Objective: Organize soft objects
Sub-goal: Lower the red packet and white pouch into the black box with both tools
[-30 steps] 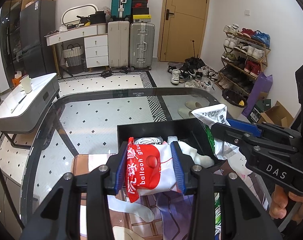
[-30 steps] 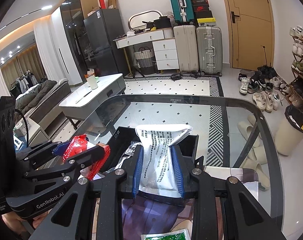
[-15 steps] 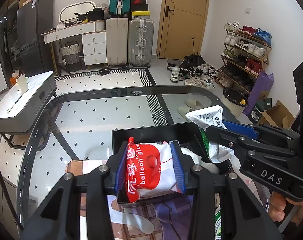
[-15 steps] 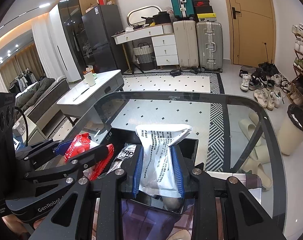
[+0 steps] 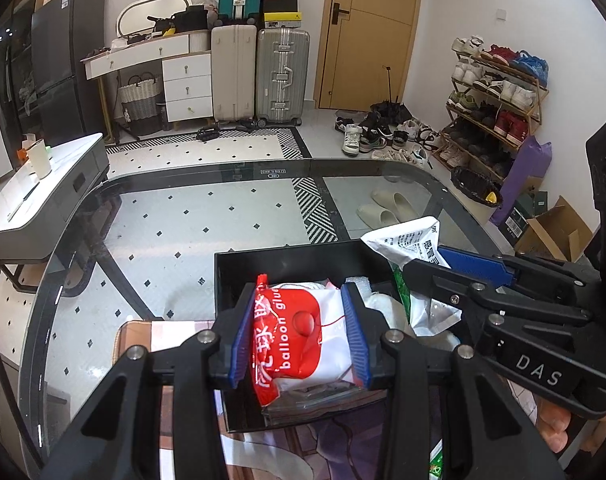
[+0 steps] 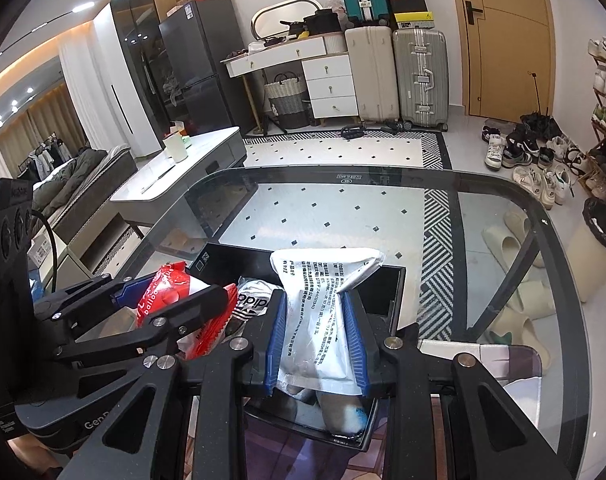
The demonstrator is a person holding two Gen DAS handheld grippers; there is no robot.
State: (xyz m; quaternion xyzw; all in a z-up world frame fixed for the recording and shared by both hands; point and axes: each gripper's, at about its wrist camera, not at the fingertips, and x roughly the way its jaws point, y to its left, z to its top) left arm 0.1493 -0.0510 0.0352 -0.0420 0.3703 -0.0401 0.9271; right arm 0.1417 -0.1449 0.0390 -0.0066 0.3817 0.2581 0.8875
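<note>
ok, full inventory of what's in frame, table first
glass table: 1, clear, dark rim
black bin: 1, on table, near edge
printed mat: 1, under bin
balloon pack: 1, red-white, over bin
white pouch: 1, printed text, over bin
adidas item: 1, white, in bin
suitcases: 3, teal, beige, silver, back wall
shoe rack: 1, right wall
left gripper: jaws shut on balloon pack
right gripper: jaws shut on white pouch

- Two tools: left tool (image 5: 299, 336), right tool (image 6: 317, 342)
- One red balloon-glue packet (image 5: 293, 336)
- One white printed pouch (image 6: 323, 312)
- One black box (image 5: 287, 268)
- One glass bench (image 5: 207, 216)
</note>
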